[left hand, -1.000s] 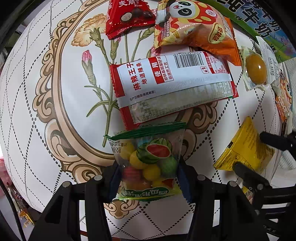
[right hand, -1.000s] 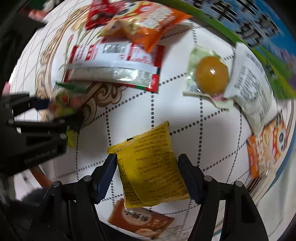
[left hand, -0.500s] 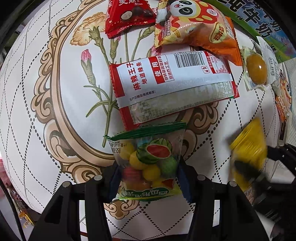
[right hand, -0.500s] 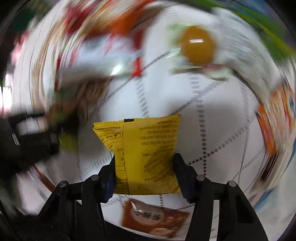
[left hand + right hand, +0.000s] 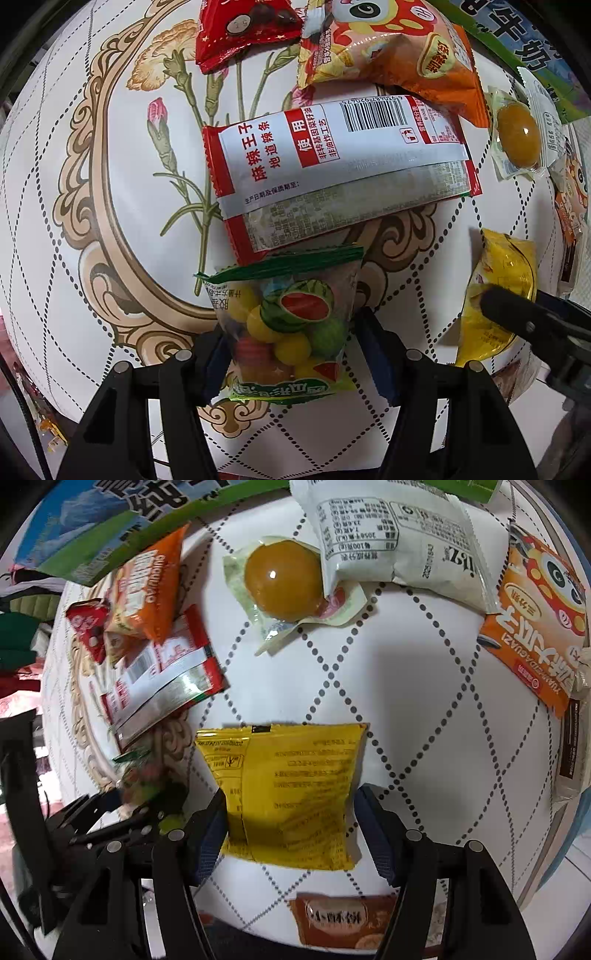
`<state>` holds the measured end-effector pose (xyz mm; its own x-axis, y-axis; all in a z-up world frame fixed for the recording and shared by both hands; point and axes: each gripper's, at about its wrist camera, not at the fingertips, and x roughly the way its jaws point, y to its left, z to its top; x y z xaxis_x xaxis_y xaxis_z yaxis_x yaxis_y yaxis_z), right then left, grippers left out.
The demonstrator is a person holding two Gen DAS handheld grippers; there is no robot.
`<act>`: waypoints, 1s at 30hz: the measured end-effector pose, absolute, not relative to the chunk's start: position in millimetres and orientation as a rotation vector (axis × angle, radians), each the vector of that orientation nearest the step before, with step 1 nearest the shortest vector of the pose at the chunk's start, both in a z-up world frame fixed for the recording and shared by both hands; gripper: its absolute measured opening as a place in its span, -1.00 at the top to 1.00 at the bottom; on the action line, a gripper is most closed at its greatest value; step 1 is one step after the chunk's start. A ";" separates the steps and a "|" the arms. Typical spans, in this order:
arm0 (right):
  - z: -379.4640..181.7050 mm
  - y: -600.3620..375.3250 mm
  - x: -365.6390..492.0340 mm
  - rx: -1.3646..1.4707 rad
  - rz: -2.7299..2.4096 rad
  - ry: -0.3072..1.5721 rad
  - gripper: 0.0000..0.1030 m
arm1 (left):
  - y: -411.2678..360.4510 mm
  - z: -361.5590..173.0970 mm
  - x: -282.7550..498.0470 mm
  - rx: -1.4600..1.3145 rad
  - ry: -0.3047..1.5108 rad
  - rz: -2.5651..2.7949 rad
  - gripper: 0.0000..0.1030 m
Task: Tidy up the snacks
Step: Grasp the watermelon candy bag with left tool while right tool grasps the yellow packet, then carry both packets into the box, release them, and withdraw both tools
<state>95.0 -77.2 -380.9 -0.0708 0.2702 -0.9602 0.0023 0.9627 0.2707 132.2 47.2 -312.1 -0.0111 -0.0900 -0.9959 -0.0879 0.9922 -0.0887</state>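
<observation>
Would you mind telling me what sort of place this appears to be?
Probably a home table: a floral-print tablecloth strewn with snack packets, such as the red spicy-strip packet, and a milk carton at the far edge.

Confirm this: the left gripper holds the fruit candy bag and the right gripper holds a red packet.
Not quite. The left gripper does hold the fruit candy bag, but the right gripper holds a yellow packet, not a red one, as the right wrist view shows.

The long spicy-strip packet (image 5: 340, 170) is the landmark on the table (image 5: 74, 229). Beyond it lie the chocolate packet (image 5: 243, 26) and panda snack bag (image 5: 388, 48); the egg-yolk pouch (image 5: 517, 134) lies to its right; the fruit-candy bag (image 5: 288, 317) sits just before it.
</observation>
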 end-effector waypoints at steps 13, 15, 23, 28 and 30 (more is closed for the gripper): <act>-366.8 -35.9 61.0 0.110 0.208 1.550 0.06 | 35.5 -291.9 121.2 -0.123 1.536 0.021 0.14; -356.9 -40.5 60.6 0.115 0.224 1.542 0.09 | 36.6 -285.7 119.3 -0.147 1.536 0.008 0.14; -311.0 -74.2 70.7 0.233 0.297 1.514 0.10 | 48.9 -222.1 115.6 -0.294 1.477 -0.066 0.14; -259.4 -98.1 99.2 0.328 0.335 1.420 0.10 | 42.4 -156.3 136.0 -0.336 1.376 -0.159 0.14; -230.9 -115.9 116.6 0.354 0.336 1.352 0.10 | 37.7 -131.0 152.5 -0.335 1.335 -0.199 0.14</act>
<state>116.6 -115.9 -230.9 0.1854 0.4324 -0.8824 -0.0307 0.9001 0.4346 152.5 37.7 -131.0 0.2273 -0.3304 -0.9161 -0.0493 0.9356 -0.3497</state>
